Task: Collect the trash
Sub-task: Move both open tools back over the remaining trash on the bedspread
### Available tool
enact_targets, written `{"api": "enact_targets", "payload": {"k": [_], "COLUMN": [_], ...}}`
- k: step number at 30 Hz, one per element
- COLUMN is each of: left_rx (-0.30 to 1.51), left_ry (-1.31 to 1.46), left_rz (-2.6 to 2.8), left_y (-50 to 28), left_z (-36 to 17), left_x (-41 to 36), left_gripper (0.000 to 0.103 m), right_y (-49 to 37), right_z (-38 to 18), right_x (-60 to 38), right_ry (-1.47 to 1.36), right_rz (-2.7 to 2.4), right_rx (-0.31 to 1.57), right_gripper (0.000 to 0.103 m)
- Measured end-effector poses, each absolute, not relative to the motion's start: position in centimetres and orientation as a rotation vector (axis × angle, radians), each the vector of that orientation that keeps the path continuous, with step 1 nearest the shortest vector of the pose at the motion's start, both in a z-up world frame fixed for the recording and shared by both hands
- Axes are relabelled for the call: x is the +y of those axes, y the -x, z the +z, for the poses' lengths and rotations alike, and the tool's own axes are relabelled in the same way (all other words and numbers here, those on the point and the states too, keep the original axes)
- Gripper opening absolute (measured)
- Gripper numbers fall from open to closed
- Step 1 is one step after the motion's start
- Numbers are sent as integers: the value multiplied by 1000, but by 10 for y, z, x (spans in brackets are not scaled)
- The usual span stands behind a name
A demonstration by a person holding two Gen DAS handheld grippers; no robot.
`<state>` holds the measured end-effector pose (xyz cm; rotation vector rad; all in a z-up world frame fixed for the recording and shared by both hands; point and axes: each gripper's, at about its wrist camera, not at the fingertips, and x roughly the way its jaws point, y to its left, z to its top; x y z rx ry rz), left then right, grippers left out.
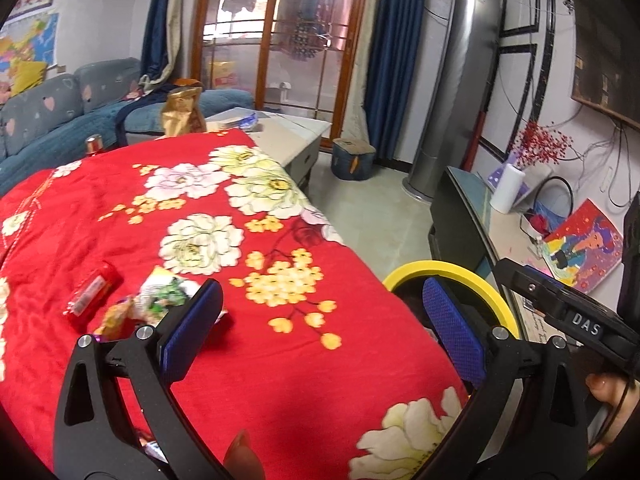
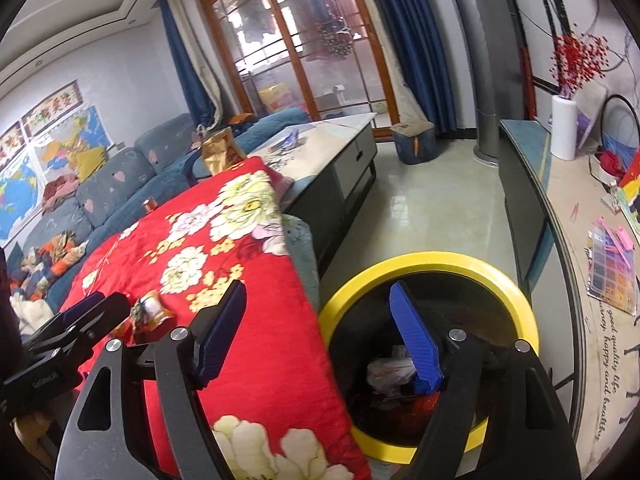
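Both grippers gape wide and hold nothing. The left gripper (image 1: 320, 320) hovers over the red floral fleece blanket (image 1: 248, 360), crumpled snack wrappers (image 1: 160, 300) just outside its left jaw; the right gripper (image 2: 320, 336) has the yellow-rimmed round trash bin (image 2: 516, 292) (rubbish already inside) under its right jaw.

Daylight enters through the glass doors (image 1: 276, 40); fisheye edges curve, corners dark.
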<state>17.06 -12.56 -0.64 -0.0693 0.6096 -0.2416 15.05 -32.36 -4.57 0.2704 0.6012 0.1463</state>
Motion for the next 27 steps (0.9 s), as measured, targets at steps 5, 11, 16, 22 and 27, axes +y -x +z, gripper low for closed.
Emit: {"api": "enact_targets", "payload": {"k": [5, 11, 16, 22, 27], "left_rx": [608, 604, 602, 598, 601], "left_ry": [87, 112, 130, 144, 168], "left_rz": [-211, -169, -137, -105, -77], "left_y": [-168, -165, -160, -155, -152], "left_z": [-6, -7, -8, -8, -9], "left_x": [-109, -86, -69, -52, -35], "left_gripper": [92, 92, 92, 92, 92], "right_y": [-149, -145, -143, -140, -137], "right_z": [-42, -39, -38, -38, -38], "right_x": [-306, -286, -269, -249, -231], "right_ry": [-246, -223, -202, -176, -158], "right_rz": [177, 216, 255, 292, 330], "right_rx": [602, 598, 599, 606, 615], "right_gripper": [72, 73, 74, 75, 75]}}
